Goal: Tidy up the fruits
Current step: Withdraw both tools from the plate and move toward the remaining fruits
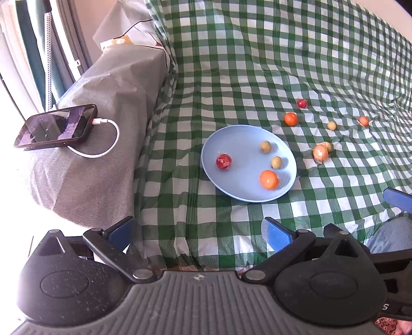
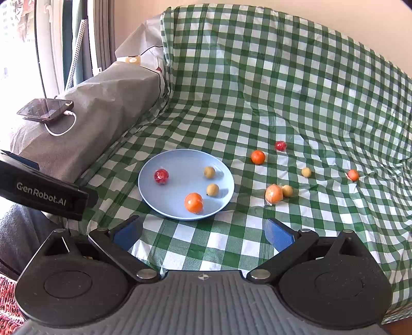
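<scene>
left gripper (image 2: 38,189) cut off by left edge in right wrist view, fingertips unseen; small tan fruit (image 1: 328,146) half hidden behind wrapped orange fruit (image 1: 320,152); phone (image 1: 55,126) screen unreadable

Seat cover: green-and-white checked cloth (image 2: 257,85), wrinkled, draped up the backrest.
Armrest: grey fabric (image 2: 103,103), bearing a dark phone (image 2: 46,109) plugged into a white cable (image 2: 61,130).
Wall: plain cream (image 2: 334,18) behind the backrest.
Window: at left (image 2: 18,51), overexposed with daylight.
</scene>
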{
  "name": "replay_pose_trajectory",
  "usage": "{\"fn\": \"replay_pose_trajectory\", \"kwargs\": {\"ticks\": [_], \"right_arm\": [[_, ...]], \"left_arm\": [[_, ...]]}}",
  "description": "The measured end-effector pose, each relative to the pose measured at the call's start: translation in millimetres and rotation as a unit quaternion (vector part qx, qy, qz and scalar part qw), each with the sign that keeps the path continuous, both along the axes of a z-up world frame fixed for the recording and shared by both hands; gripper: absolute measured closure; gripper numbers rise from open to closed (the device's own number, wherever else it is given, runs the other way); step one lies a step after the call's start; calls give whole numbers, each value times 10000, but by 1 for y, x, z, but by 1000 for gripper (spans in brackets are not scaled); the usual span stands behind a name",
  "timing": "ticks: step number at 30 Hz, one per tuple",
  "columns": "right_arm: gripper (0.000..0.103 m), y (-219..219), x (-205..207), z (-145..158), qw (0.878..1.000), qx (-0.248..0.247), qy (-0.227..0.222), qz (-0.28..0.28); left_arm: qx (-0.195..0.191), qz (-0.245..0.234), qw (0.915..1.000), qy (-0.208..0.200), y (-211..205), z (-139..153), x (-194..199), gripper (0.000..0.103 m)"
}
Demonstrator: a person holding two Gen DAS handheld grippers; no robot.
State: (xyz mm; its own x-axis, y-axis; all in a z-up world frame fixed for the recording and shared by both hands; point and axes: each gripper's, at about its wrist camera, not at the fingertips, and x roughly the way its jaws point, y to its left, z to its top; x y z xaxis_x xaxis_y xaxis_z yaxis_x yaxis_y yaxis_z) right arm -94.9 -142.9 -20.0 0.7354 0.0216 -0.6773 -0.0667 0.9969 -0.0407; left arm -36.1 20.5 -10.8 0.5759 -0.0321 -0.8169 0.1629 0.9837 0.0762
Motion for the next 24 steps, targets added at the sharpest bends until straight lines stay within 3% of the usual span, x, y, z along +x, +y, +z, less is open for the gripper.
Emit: {"fn": "replay_pose_trajectory", "kwargs": {"ticks": [24], "right_arm": [[2, -5, -1, 0, 9999, 93, -23, -77]], "left_arm": [[84, -45, 9999, 69, -3, -2, 4, 0]]}}
